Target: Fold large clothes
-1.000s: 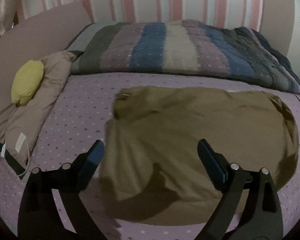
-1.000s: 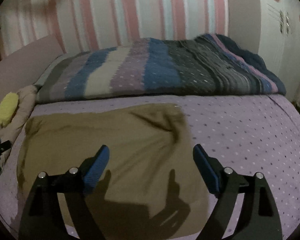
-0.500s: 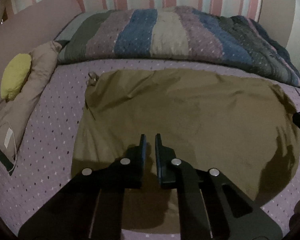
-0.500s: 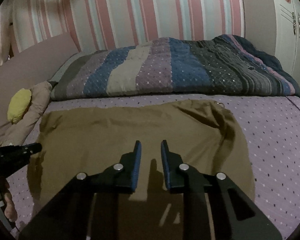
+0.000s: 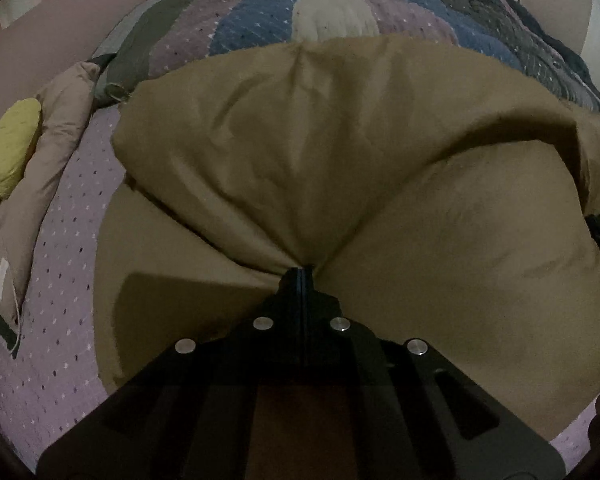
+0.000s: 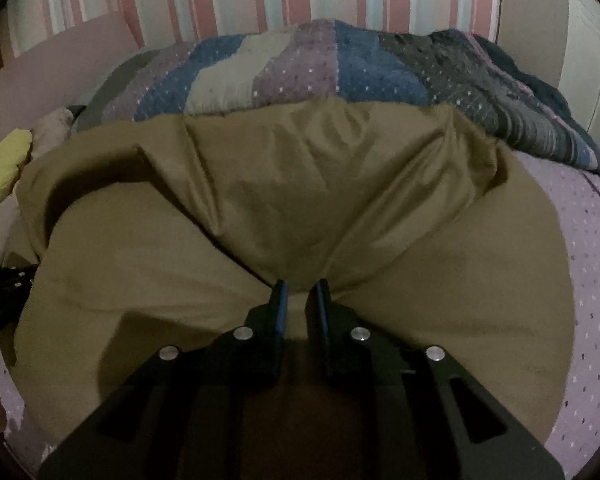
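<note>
Olive-brown garment (image 5: 380, 160) lies on the dotted purple bed sheet (image 5: 60, 272), its near edge at 6 o'clock pinched by both tools. Left gripper (image 5: 302, 270) clamps fabric tight; right gripper (image 6: 300, 285) grips a thicker bunch. Fold looks just begun: edge lifted toward 12 o'clock, not yet laid over.

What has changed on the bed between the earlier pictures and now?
Both grippers closed: the left gripper and the right gripper now pinch the olive-brown garment, which is bunched and lifted into folds toward them. The striped quilt and the yellow cushion stayed in place.
</note>
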Demonstrator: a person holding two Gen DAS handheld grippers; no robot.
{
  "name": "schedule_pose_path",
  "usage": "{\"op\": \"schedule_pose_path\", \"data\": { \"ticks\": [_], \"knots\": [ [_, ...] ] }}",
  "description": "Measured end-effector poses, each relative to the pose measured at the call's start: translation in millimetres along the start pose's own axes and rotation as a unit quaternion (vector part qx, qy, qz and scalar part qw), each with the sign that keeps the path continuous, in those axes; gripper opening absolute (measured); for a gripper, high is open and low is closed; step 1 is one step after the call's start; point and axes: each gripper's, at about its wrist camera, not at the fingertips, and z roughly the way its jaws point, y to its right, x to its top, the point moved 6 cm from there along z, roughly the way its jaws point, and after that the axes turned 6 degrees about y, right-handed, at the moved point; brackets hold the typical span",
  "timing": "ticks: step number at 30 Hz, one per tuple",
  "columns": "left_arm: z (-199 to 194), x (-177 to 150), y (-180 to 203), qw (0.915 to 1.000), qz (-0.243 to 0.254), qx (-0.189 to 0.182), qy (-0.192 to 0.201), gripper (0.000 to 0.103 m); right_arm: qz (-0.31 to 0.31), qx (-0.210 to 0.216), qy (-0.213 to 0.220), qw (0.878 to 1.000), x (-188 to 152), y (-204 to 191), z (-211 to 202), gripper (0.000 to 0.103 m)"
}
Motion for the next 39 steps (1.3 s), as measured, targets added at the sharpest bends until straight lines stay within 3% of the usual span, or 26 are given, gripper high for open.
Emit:
{"op": "schedule_pose_path", "data": {
  "ticks": [29,36,37,38,39],
  "knots": [
    [55,1,3,0.9997,0.016,-0.009,-0.019,0.0,0.005,0.0,-0.054,0.999,-4,0,53,0.012],
    [43,10,3,0.9996,0.005,-0.012,-0.025,0.0,0.015,0.025,-0.071,0.997,2,6,36,0.016],
    [33,9,-3,0.9996,-0.004,-0.017,-0.022,0.006,0.02,0.032,-0.055,0.998,6,9,21,0.017],
    [24,9,-8,0.9997,-0.008,-0.019,-0.016,0.018,0.021,0.04,-0.034,0.998,11,13,6,0.023],
    [15,9,-11,0.9997,-0.009,-0.019,-0.008,0.024,0.024,0.045,-0.016,0.999,15,16,-8,0.03]
  ]
}}
